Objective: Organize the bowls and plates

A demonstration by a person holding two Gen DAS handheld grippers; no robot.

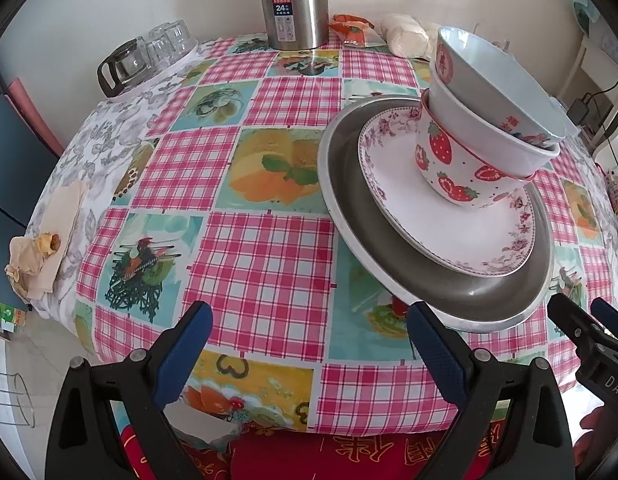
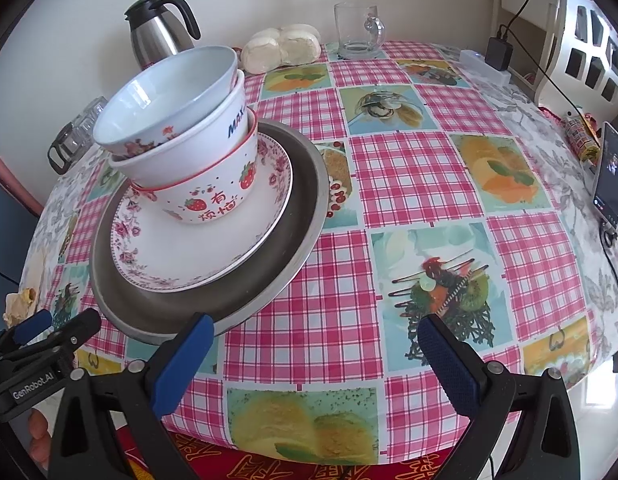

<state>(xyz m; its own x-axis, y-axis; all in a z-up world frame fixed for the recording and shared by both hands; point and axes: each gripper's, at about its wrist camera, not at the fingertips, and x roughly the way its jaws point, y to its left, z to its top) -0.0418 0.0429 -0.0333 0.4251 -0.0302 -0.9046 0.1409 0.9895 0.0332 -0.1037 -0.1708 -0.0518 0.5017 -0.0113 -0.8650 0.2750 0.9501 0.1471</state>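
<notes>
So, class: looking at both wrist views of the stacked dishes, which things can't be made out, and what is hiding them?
- Insides of the two lower bowls: both views, covered by the top bowl nested in them.
- Centre of the floral plate: both views, under the strawberry bowl.
- Thermos lid: left view, cut off by the top edge.
- Phone screen content: right view, too small and warped at the rim.

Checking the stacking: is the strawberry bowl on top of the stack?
No, the strawberry bowl sits lowest, with two bowls nested inside it.
</notes>
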